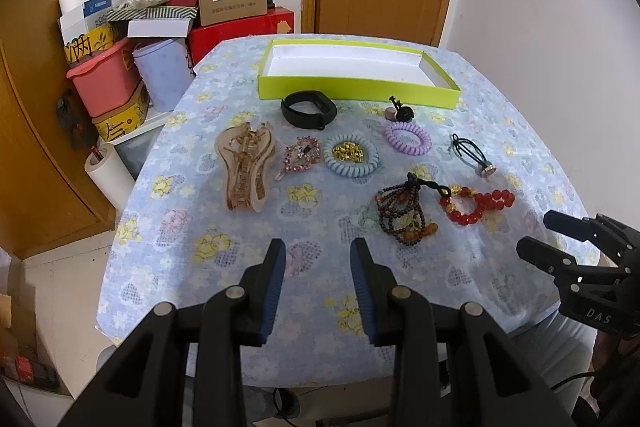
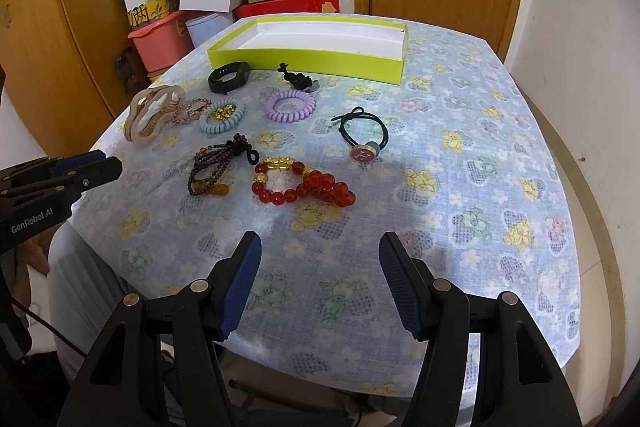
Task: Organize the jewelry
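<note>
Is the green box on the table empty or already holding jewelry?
Empty: the green box shows only bare white floor in both views; nothing lies inside it.

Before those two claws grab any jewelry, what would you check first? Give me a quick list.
1. Left gripper open, nothing between its jaws: ok.
2. Right gripper open, nothing between its jaws: ok.
3. Green box lidless and holding nothing: ok.
4. Red bead bracelet lies apart from the dark bead bracelet: ok.
5. Gold chain sits inside the blue coil hair tie, so lifting one alone: not ok.
6. Whether the chain is tangled: cannot tell.
</note>
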`<state>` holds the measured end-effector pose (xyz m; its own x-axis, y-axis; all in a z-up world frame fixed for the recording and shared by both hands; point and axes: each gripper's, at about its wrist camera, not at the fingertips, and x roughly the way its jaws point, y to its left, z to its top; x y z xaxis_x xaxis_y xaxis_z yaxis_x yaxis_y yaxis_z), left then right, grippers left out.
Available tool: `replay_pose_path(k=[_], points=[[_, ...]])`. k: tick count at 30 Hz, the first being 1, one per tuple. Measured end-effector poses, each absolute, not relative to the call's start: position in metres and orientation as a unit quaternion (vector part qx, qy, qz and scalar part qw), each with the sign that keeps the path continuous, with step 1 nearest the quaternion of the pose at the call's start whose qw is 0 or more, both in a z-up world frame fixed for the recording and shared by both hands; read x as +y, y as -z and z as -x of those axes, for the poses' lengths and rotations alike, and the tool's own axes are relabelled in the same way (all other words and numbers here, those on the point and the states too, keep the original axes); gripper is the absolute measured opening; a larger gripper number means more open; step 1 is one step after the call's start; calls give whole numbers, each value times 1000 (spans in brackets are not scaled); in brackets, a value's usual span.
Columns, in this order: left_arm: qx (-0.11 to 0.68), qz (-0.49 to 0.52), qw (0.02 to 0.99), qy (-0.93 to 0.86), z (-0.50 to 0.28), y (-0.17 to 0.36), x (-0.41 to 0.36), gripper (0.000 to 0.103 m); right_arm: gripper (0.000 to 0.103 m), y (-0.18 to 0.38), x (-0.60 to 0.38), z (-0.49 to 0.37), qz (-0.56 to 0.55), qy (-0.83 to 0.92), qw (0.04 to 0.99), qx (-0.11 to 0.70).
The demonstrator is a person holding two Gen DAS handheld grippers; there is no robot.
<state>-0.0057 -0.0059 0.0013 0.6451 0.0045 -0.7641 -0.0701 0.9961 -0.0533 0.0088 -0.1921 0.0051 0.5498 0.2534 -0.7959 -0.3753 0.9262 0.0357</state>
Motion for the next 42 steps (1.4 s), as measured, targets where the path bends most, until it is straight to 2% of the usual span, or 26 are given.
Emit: replay_pose_path(k=[42], points=[[421, 45, 906, -27, 10, -4, -5, 35, 62, -6, -192, -5, 74, -179, 878, 438]])
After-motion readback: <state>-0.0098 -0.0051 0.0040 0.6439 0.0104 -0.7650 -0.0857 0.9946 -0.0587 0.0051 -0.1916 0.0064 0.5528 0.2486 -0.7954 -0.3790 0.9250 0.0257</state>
